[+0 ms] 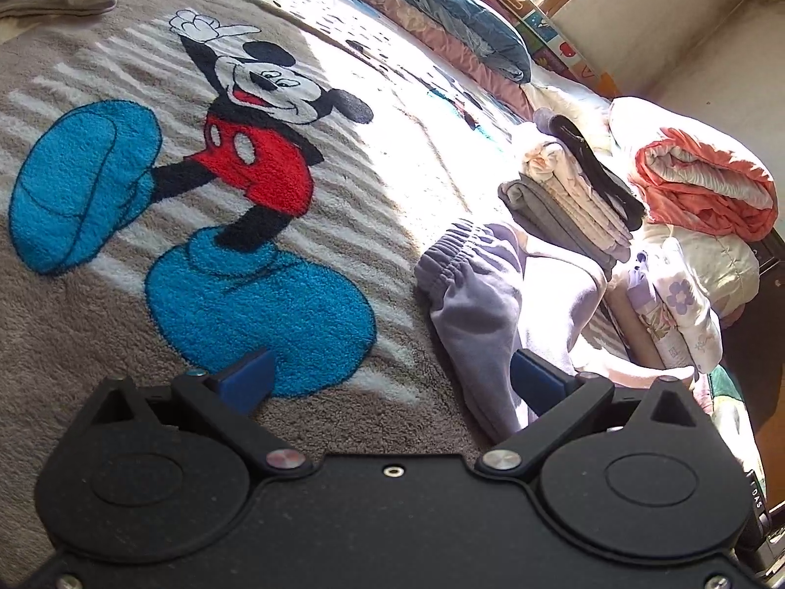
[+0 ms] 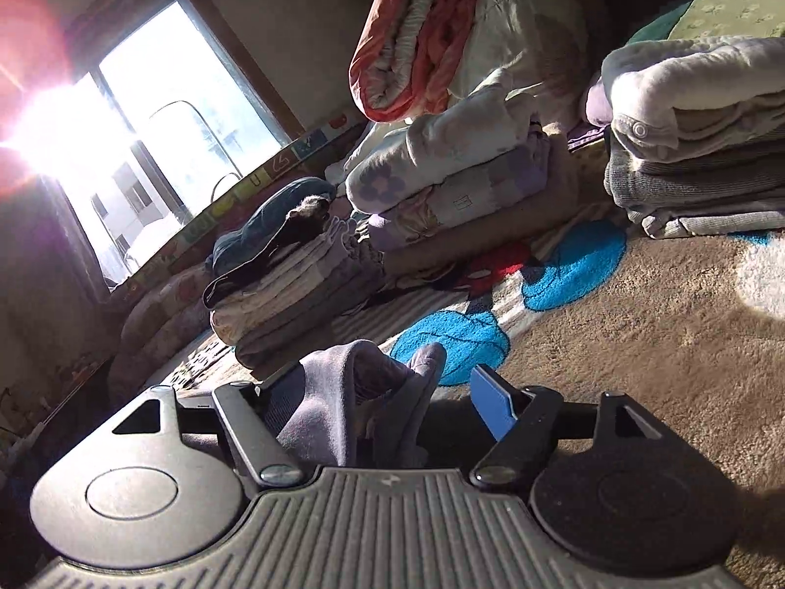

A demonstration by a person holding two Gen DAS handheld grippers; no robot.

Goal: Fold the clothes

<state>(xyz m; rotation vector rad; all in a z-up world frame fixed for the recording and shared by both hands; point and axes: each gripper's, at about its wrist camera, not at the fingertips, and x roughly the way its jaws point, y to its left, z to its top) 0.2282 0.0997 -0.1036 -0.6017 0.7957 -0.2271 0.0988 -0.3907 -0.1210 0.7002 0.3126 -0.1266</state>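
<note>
Lying crumpled on the cartoon blanket (image 1: 122, 255), the lavender sweatpants (image 1: 471, 304) are sitting just near of the folded stack (image 1: 569, 206). Left gripper (image 1: 392, 383) is hovering with jaws apart, gripping nothing. Right gripper (image 2: 387, 392) is showing spread jaws too, cloth bunching between them, unpinched. Risky: closing here could be grabbing several layers and dragging the garment into the stack.

A shaggy, looped taupe pile blanket with a cartoon mouse (image 1: 98, 368) fills the left of the left wrist view. At lower right lie soft matt lilac fleece trousers (image 1: 471, 304). The left gripper (image 1: 390, 383) is grainy matt black plastic with smooth blue pads and shiny metal pivots. The orange quilt (image 1: 701, 186) at upper right looks satiny, perhaps.
</note>
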